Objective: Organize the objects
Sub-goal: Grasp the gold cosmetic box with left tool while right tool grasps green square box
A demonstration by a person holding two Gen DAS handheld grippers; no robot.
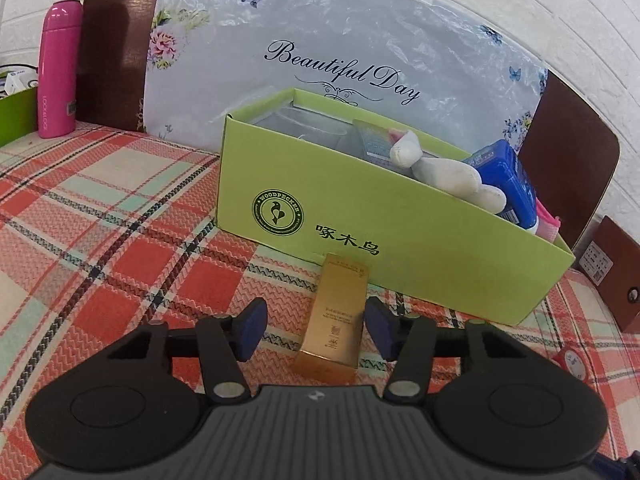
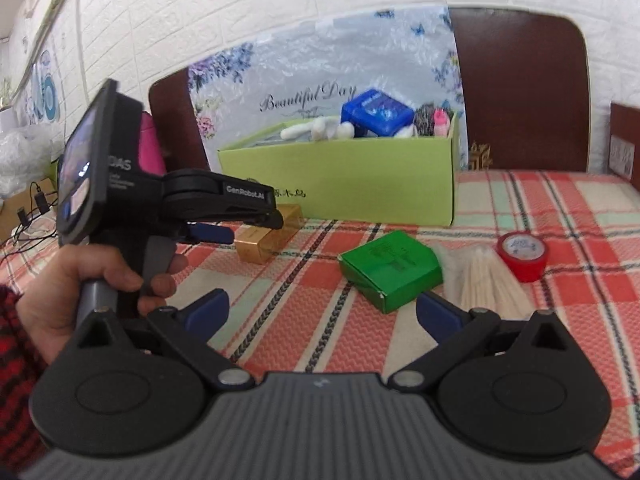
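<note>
A slim gold box (image 1: 336, 312) lies on the plaid tablecloth in front of a lime-green cardboard box (image 1: 360, 216). My left gripper (image 1: 316, 312) straddles the gold box: the right pad is at its side, while a clear gap separates the left pad from it. In the right wrist view a hand (image 2: 80, 280) holds the left gripper (image 2: 240, 224) over the gold box (image 2: 264, 240). My right gripper (image 2: 322, 302) stands wide open with nothing between its fingers. Just beyond it lies a small green carton (image 2: 390, 268). The lime-green box (image 2: 340, 184) holds a white plush toy (image 1: 440, 172) and a blue pack (image 1: 504, 180).
A bag of cotton swabs (image 2: 488, 276) and a red tape roll (image 2: 522, 254) lie right of the green carton. At the far left stands a pink bottle (image 1: 58, 68). A brown headboard and a floral plastic sheet rise behind the lime-green box.
</note>
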